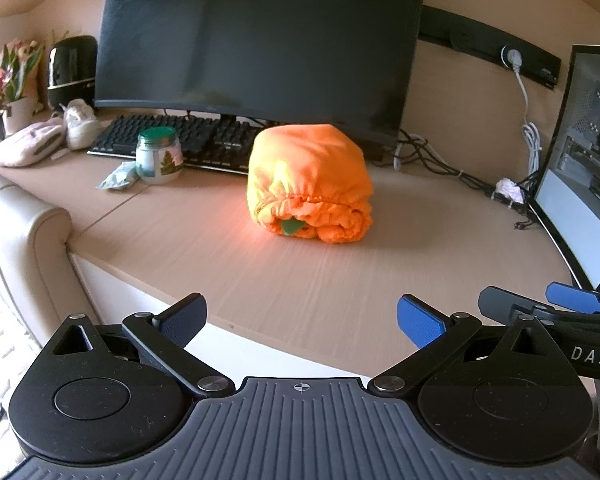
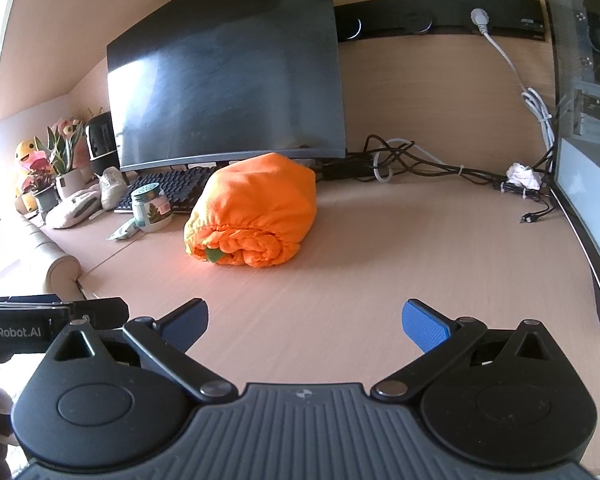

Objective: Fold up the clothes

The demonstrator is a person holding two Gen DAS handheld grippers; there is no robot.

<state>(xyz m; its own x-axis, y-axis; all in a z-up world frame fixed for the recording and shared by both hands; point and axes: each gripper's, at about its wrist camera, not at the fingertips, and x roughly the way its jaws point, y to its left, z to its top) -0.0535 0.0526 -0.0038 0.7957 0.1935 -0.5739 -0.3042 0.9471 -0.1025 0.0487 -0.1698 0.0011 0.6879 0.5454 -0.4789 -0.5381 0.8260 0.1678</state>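
Note:
An orange garment (image 1: 308, 184) lies folded into a thick bundle on the wooden desk (image 1: 300, 280), in front of the monitor; a green tag shows at its near edge. It also shows in the right wrist view (image 2: 256, 212). My left gripper (image 1: 302, 320) is open and empty, held back near the desk's front edge. My right gripper (image 2: 306, 322) is open and empty over the desk, short of the bundle. The right gripper's fingers (image 1: 572, 300) show at the left view's right edge.
A dark monitor (image 1: 260, 40) and a black keyboard (image 1: 180, 136) stand behind the bundle. A glass jar with a green lid (image 1: 158, 156) stands left of it. A computer case (image 1: 588, 160) and cables (image 2: 420, 160) are at the right. Plants, a shoe and a pouch sit far left.

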